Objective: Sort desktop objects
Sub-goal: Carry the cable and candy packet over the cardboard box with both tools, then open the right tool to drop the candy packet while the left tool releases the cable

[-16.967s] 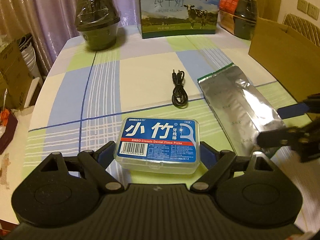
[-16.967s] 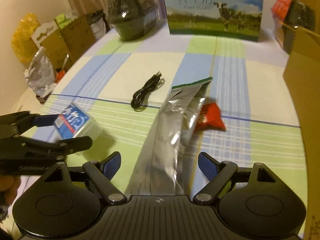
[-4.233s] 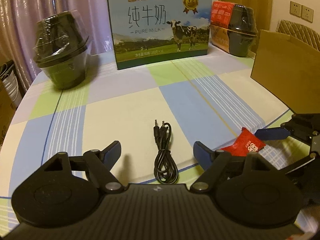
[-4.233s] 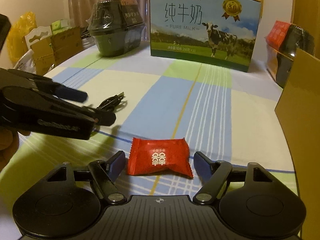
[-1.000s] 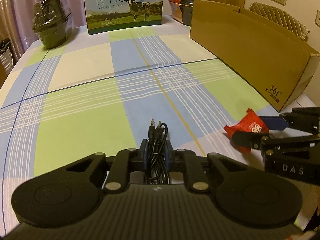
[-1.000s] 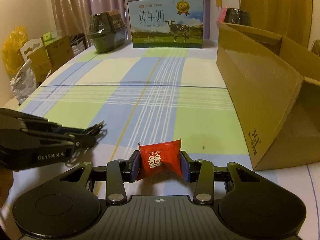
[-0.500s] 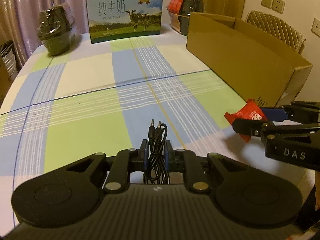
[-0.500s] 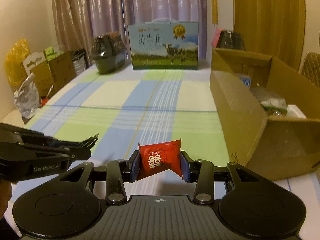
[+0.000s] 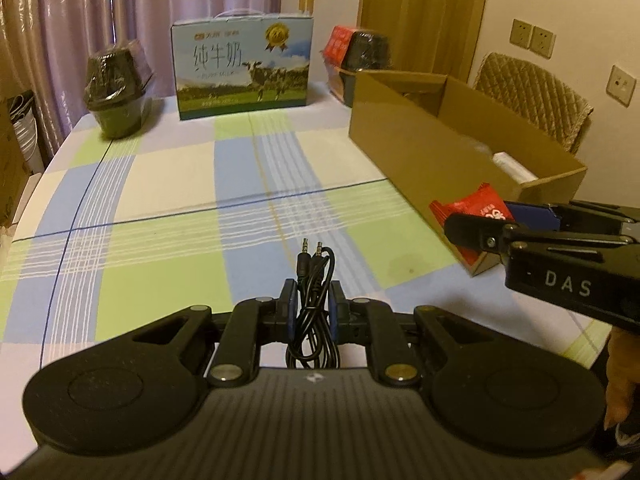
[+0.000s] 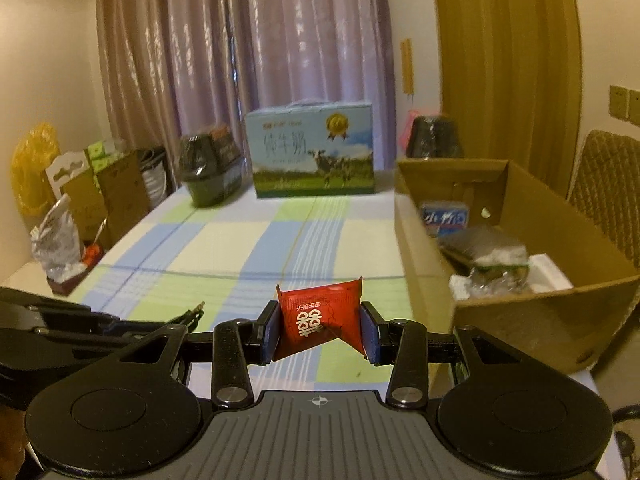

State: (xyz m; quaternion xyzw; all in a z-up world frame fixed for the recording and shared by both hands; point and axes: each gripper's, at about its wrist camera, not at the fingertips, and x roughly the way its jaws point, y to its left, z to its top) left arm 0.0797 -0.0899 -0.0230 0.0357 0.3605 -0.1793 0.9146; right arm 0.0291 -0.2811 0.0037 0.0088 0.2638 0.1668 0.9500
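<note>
My left gripper [image 9: 313,312] is shut on a coiled black audio cable [image 9: 314,280], whose two plugs stick up past the pads. It hangs above the checked tablecloth [image 9: 168,208]. My right gripper [image 10: 319,330] is shut on a red candy packet [image 10: 318,318], held in the air. In the left wrist view the candy packet [image 9: 476,208] shows at the right, in front of the near corner of the open cardboard box [image 9: 420,160]. Inside the box [image 10: 560,320] lie the blue floss-pick case [image 10: 444,218], the silver foil bag [image 10: 480,248] and some white items.
A blue milk carton [image 9: 242,68] stands at the table's far edge, with dark wrapped bowls left [image 9: 118,92] and right [image 9: 360,56] of it. A quilted chair back [image 9: 532,96] rises behind the box. Boxes and bags [image 10: 72,216] crowd the floor left of the table.
Both grippers have risen with their loads. The views now look over the box rim, and its contents show in the right wrist view.
</note>
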